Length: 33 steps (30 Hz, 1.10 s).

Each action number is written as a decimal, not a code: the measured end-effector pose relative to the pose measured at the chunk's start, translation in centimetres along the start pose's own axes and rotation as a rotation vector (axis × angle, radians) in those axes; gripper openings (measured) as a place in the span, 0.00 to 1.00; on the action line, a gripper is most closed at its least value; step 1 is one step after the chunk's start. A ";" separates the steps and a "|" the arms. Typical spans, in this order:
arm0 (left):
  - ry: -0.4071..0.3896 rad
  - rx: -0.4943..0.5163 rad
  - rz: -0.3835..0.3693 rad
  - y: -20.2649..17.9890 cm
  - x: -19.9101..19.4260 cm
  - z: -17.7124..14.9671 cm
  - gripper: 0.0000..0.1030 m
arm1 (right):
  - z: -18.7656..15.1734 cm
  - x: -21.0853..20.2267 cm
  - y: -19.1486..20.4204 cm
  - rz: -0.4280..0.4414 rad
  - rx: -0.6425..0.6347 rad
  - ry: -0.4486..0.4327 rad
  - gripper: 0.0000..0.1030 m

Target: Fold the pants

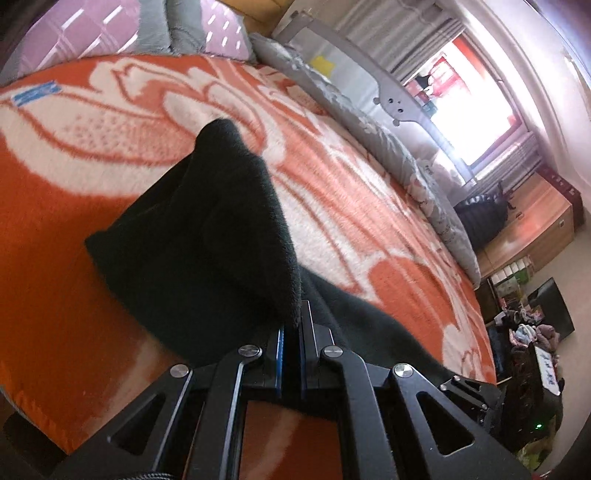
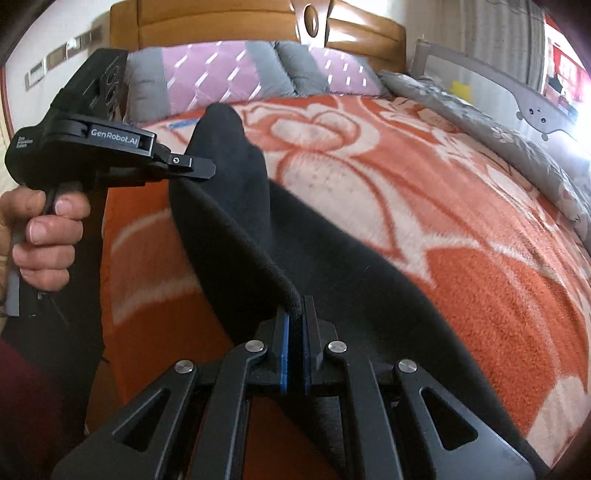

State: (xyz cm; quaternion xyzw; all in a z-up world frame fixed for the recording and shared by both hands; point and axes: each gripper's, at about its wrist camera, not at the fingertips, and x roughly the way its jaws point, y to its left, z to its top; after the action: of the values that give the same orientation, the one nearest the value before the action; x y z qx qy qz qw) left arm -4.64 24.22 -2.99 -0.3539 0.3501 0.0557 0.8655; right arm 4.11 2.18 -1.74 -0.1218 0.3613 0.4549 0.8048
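Black fleece pants (image 2: 236, 206): dark, soft-piled garment, lifted above an orange-and-cream floral blanket (image 2: 424, 206) that covers the bed; lower part trails down onto the blanket toward the near edge. In the left wrist view the pants (image 1: 207, 236) hang as a folded peak in front of the camera.

Right gripper (image 2: 295, 314): blue-padded fingers drawn narrow, pinching a rolled edge of the pants between them.

Left gripper (image 2: 192, 171): black handheld unit marked "GenRobot.AI", seen from the side in the right wrist view, its tip clamped on the upper edge of the pants; the person's left hand (image 2: 44, 240) wraps the handle. In its own view the left gripper (image 1: 291, 328) shows blue pads close together with dark cloth between them.

Pillows (image 2: 236, 74): lilac and grey, lined along the head of the bed, touching the blanket's far edge.

Headboard (image 2: 221, 22): tan, padded, behind the pillows.

Bed rail (image 2: 491, 88): grey mesh panel along the far side, beside a grey printed quilt (image 2: 480, 118)
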 end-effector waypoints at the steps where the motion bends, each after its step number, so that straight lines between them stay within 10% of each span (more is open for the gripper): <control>1: 0.008 -0.008 0.006 0.5 0.1 -0.3 0.04 | 0.0 0.1 0.1 -0.002 -0.005 0.003 0.06; 15: 0.009 -0.084 0.106 4.8 -1.2 -0.3 0.16 | 0.0 0.8 1.2 0.026 0.016 0.080 0.13; 19: 0.003 -0.134 0.124 6.0 -2.0 0.4 0.34 | -0.1 -0.1 1.3 0.055 0.042 0.067 0.40; 23: 0.013 -0.184 0.143 6.9 -2.3 1.1 0.47 | 0.0 -1.5 0.8 0.082 0.079 0.040 0.40; 33: 0.064 -0.269 0.196 8.2 -0.8 2.6 0.55 | 3.5 -1.2 -8.0 0.023 0.310 0.001 0.40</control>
State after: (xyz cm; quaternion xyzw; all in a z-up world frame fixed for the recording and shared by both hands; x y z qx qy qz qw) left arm -6.61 32.12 -5.82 -0.4324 0.3996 0.1749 0.7891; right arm 11.95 -1.22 0.49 0.0080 0.4292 0.4027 0.8085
